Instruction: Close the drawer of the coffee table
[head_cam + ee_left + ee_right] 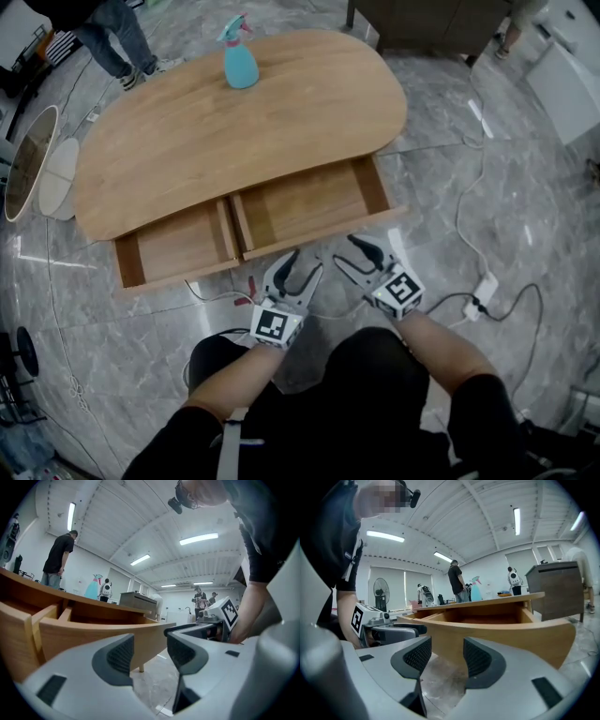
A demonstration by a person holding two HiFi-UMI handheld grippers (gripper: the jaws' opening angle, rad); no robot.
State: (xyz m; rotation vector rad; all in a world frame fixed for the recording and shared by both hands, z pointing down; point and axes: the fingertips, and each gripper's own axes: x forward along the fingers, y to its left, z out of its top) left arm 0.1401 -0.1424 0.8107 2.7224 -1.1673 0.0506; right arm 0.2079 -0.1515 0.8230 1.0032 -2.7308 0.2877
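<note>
While the drawer [309, 202] stands open, closing is not yet begun. Left gripper [305, 263] and right gripper [348, 251] hover nearby, fingers apart, empty.

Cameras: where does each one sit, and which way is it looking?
Head view: on the person's head, looking down on the coffee table, its two open drawers, the left gripper, the right gripper and both forearms.
Left gripper view: on the left gripper, looking low along its open jaws at the drawer front; the right gripper shows at right.
Right gripper view: on the right gripper, facing that front too, jaws open; the left gripper shows at left.
Shared: both gripper views show the spray bottle.
</note>
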